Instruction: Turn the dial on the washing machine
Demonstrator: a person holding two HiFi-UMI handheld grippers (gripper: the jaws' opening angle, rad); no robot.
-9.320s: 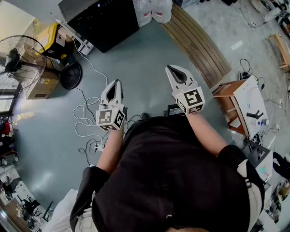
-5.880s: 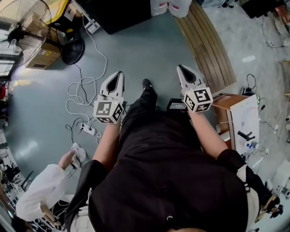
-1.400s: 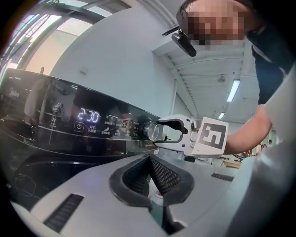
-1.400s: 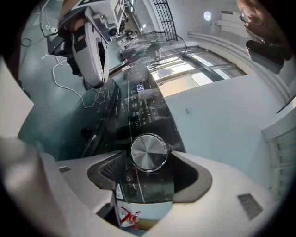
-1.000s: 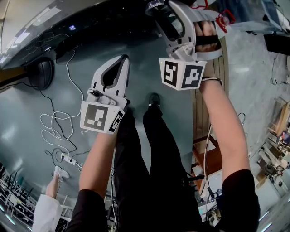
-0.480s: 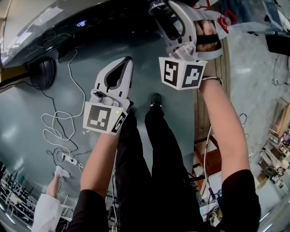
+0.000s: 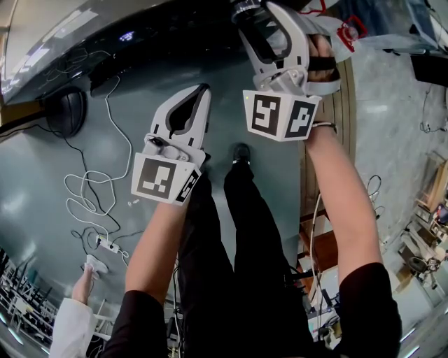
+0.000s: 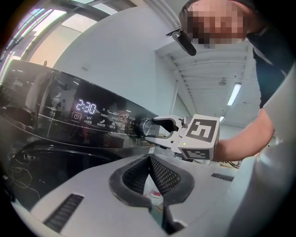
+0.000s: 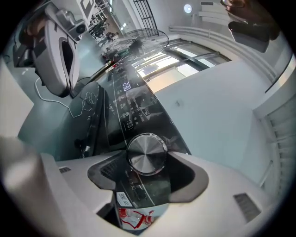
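Observation:
The washing machine's dark control panel (image 9: 125, 109) carries a round silver dial (image 9: 147, 153). My right gripper (image 9: 148, 173) has one jaw on each side of the dial and looks shut on it. From the left gripper view the same hold shows, with the dial (image 8: 146, 126) between the right gripper's fingers (image 8: 163, 120) and the lit display (image 8: 85, 107) to its left. In the head view the right gripper (image 7: 257, 10) reaches the panel (image 7: 140, 35) at the top edge. My left gripper (image 7: 201, 89) hangs lower and left, shut and empty, away from the panel.
On the floor below lie white cables (image 7: 91, 189) and a power strip (image 7: 105, 245), with a black fan base (image 7: 63, 112) at the left. A wooden slatted bench (image 7: 344, 105) runs along the right. Another person's hand (image 7: 87, 269) shows at the bottom left.
Over the long span I walked up to the machine and raised my right gripper to the dial. In the last second the right gripper twisted slightly and the left gripper drifted up and right.

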